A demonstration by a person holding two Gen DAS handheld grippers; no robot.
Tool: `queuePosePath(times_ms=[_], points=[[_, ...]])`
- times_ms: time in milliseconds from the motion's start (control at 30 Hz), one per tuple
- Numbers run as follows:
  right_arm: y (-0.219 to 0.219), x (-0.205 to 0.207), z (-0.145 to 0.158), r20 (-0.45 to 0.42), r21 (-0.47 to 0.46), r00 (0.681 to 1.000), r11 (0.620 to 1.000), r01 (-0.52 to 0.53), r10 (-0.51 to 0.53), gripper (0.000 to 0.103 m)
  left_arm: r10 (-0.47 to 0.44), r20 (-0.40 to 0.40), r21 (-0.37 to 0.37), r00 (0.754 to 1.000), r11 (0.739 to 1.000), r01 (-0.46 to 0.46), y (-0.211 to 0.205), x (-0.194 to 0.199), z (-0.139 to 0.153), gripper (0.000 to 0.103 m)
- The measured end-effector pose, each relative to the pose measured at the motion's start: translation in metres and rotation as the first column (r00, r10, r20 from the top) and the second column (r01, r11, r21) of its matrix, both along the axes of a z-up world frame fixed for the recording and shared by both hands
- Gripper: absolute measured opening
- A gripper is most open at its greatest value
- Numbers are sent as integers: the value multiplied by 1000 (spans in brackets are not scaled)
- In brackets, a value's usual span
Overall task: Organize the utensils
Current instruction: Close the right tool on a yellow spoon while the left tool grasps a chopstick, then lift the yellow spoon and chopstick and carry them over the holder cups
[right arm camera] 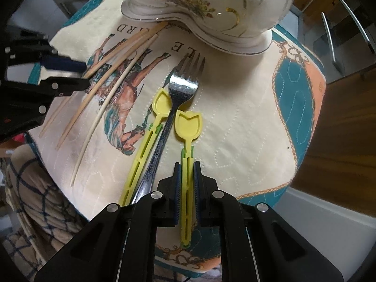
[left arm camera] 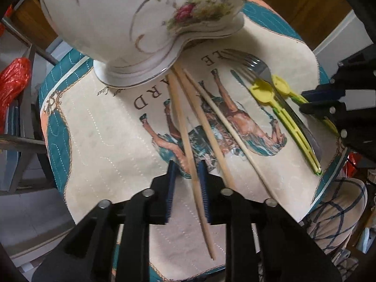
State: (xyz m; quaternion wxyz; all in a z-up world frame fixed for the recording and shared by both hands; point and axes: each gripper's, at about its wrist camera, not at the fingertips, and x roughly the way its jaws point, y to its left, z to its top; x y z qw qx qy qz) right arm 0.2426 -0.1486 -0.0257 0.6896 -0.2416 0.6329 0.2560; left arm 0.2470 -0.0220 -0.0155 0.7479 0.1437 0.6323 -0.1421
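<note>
Right claw (right arm camera: 187,176) clamped on the slotted handle of a yellow tulip spoon (right arm camera: 188,127), bowl lying just ahead of the pads. Light, thin plastic, likely springy; best taken mid-handle, as here. Second yellow spoon (right arm camera: 150,131) and steel fork (right arm camera: 178,87) just left of that claw, touching each other. Left claw (left arm camera: 187,176) narrowed around one wooden chopstick (left arm camera: 185,131), seemingly pinched, though blur leaves contact uncertain. Stiff, smooth, prone to rolling or pivoting; a grip nearer the middle looks safest. Two more chopsticks (left arm camera: 225,131) just right of it. Floral porcelain vase (left arm camera: 131,23) ahead of both claws on the quilted surface (left arm camera: 98,141): fragile.
</note>
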Motion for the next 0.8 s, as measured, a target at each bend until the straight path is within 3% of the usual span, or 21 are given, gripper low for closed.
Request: queuePosePath(times_ms=[133, 367, 600, 800], points=[[-19, 3, 5, 18, 67, 999, 997, 44, -46, 11, 8, 44, -18, 999, 1000, -7, -3, -17, -1, 6], [-55, 0, 23, 37, 248, 992, 963, 106, -118, 11, 78, 143, -194, 987, 980, -50, 25, -43, 12, 5], [-83, -4, 39, 45, 471, 980, 869, 152, -195, 11, 144, 286, -307, 947, 950, -52, 48, -80, 33, 5], [-91, -12, 49, 62, 611, 966, 775, 162, -251, 11, 220, 413, -405, 884, 913, -39, 58, -102, 48, 5]])
